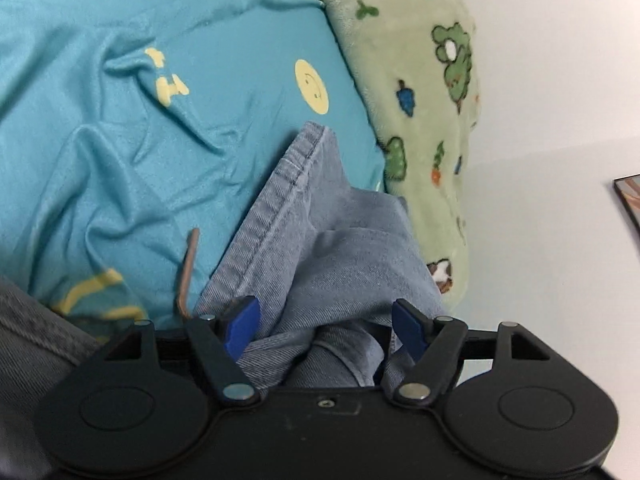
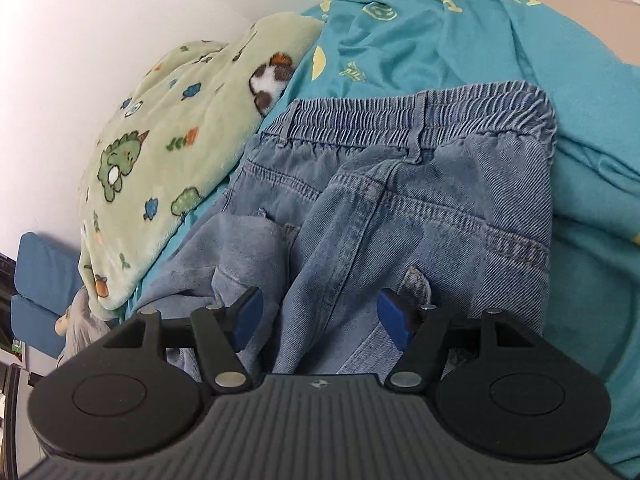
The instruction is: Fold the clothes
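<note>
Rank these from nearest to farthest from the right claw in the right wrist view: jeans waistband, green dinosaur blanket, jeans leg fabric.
1. Jeans leg fabric, between the fingers of the right claw.
2. Jeans waistband, straight ahead, beyond the legs.
3. Green dinosaur blanket, off to the left; its far end reaches past the waistband.

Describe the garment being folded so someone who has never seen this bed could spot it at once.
Start at the teal bedsheet printed with yellow smileys. Beside the pale green fleece blanket with cartoon dinosaurs lie the blue jeans. They are the only denim piece, with a gathered elastic waistband and stitched seams.
</note>
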`<state>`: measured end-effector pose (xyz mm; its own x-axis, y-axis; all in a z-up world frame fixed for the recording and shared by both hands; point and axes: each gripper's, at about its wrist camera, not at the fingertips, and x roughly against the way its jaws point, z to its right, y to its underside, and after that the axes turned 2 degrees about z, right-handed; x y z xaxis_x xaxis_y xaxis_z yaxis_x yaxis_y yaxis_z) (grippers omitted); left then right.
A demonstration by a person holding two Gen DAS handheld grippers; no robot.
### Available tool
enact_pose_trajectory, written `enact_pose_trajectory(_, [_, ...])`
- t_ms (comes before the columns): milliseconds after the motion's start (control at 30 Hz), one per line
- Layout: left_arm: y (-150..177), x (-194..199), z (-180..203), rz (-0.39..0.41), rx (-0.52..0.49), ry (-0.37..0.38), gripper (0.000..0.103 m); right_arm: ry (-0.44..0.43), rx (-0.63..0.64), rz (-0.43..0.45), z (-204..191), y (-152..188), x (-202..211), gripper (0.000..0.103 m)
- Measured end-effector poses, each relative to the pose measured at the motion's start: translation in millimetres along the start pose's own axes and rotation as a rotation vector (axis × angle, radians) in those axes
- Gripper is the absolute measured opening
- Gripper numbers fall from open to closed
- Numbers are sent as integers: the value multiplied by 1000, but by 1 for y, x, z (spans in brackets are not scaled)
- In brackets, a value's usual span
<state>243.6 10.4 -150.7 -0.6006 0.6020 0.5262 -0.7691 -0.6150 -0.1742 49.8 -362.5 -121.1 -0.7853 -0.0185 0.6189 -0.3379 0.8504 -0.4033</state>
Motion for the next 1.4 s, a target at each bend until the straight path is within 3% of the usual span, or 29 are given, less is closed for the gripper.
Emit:
enact_pose_trajectory(233, [-1,17,-6,-56,125,43,74,-14,2,1,-3,1,0,67])
enact_pose_trajectory(433, [-5,-9,-20,-68,183,61,77,-29,8,-6,-6,3,2,67])
enact_pose_trajectory(533, [-11,-16,-22,-28,190,69,74,-24,16,-5,-6,4,1,67])
enact_pose_trajectory(567, [-14,-15,-21,-5,183,67,61,-22,20,-6,-6,5,1,67])
enact_pose_trajectory(667, [-27,-4,-11,93,63,36,0,-21,47,0,-9,6,0,67])
enact_pose_trajectory(833, [-60,63,1,319,-35,57,0,-17,83,11,-10,8,1,67])
enact_pose_trajectory(933, [-78,107,10,422,-89,16,0,-13,104,19,-12,10,1,67])
enact_pose_trajectory(1033, [-87,123,7,348,-84,-16,0,-1,131,20,-16,13,1,67])
enact_pose_trajectory(1167, [-64,108,-4,190,-1,8,6,1,161,13,-22,19,0,67])
enact_pose_trajectory(1233, [-47,91,-8,100,63,61,14,0,181,-4,-24,23,-2,67])
enact_pose_trajectory(1300, [-32,71,-6,27,94,96,39,6,191,-15,-23,26,-3,67])
enact_pose_trajectory(1400, [-17,44,0,-29,115,132,50,17,187,-19,-22,26,-5,67])
